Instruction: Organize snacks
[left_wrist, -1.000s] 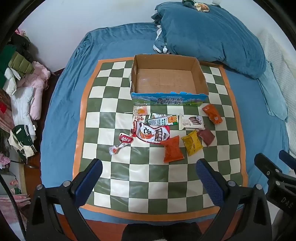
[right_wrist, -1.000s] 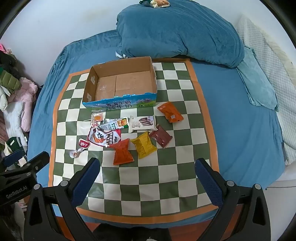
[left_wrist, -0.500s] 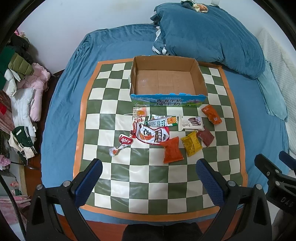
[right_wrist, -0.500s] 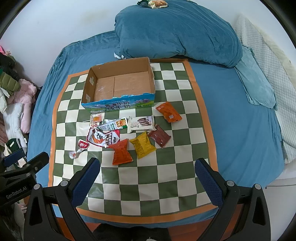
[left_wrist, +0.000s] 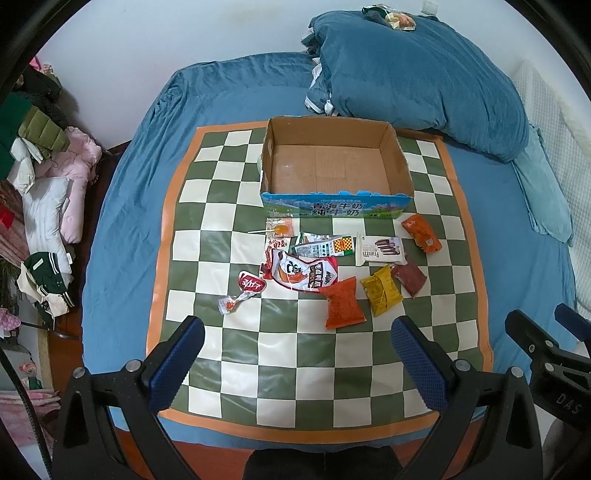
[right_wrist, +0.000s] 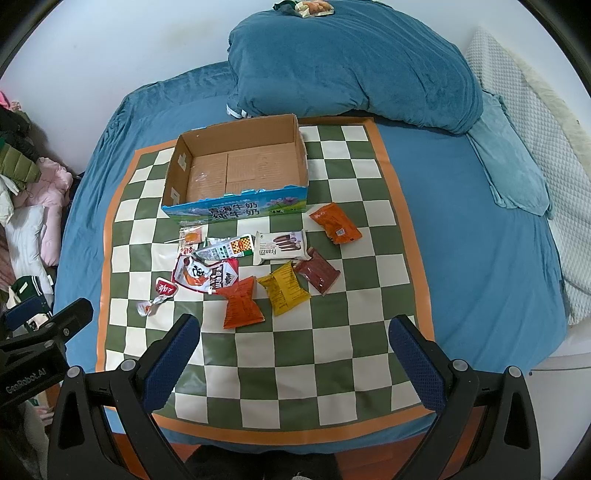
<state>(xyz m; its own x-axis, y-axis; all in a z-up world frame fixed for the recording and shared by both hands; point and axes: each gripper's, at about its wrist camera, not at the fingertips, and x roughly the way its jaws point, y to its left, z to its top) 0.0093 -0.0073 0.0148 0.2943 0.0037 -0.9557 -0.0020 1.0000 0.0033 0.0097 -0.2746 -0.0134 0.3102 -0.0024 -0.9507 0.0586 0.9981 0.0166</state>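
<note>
Fingers (left_wrist: 177, 363) on the left gripper (left_wrist: 297, 363) and right gripper (right_wrist: 295, 360) sit spread wide, holding nothing. Snacks (right_wrist: 258, 273) lie mid-frame on the checkered mat (right_wrist: 332, 369), probably staged right below the empty box (right_wrist: 240, 170) for quick loading.

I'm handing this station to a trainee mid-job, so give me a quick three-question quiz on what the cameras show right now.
1. True or false: the cardboard box already holds snacks.
2. Multiple choice: the yellow packet lies between which two? A) lollipop and white Franzzi pack; B) red-orange packet and dark red packet; C) box and pillow.
3. Fill in: both the left tool and the right tool are ____ and hold nothing.

Key: 1 false, its floor is bare; 2 B; 3 open.
</note>
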